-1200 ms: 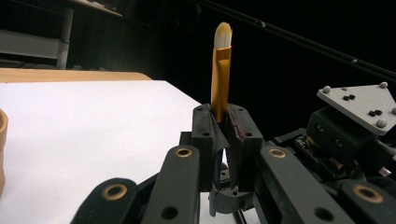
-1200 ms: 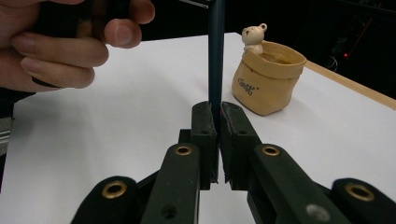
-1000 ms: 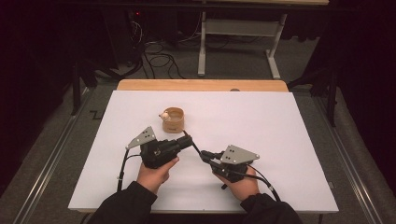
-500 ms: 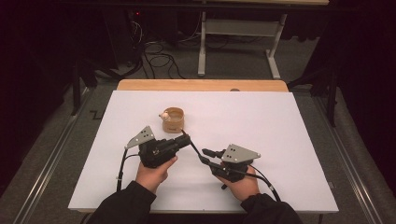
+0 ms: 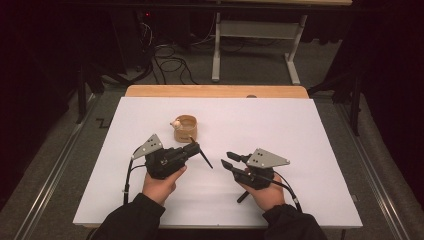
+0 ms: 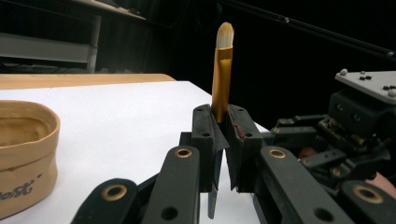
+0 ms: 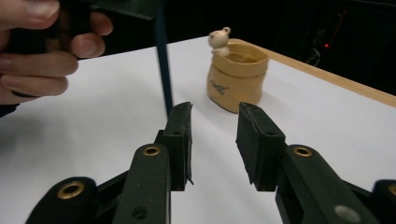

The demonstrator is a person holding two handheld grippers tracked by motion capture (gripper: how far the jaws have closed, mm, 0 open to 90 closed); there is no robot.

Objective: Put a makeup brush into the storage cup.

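The left hand-held gripper is clamping a brush by its gold ferrule, bristles pointing past the jaws and the dark handle slanting down toward the desk. The right hand-held gripper is standing narrowly open with nothing between its pads, just beside that handle. Its jaws have just been opening, and compared with the earlier frame the brush is no longer bridging both grippers: the right one is letting go and sitting slightly apart. In my judgement, the single grip so close to the bristles is leaving the long handle free to swing, so the brush could be pivoting or slipping as the hand moves toward the small tan pot, near the left gripper. A tilted entry could be nudging the light pot or knocking the little figure on its rim.
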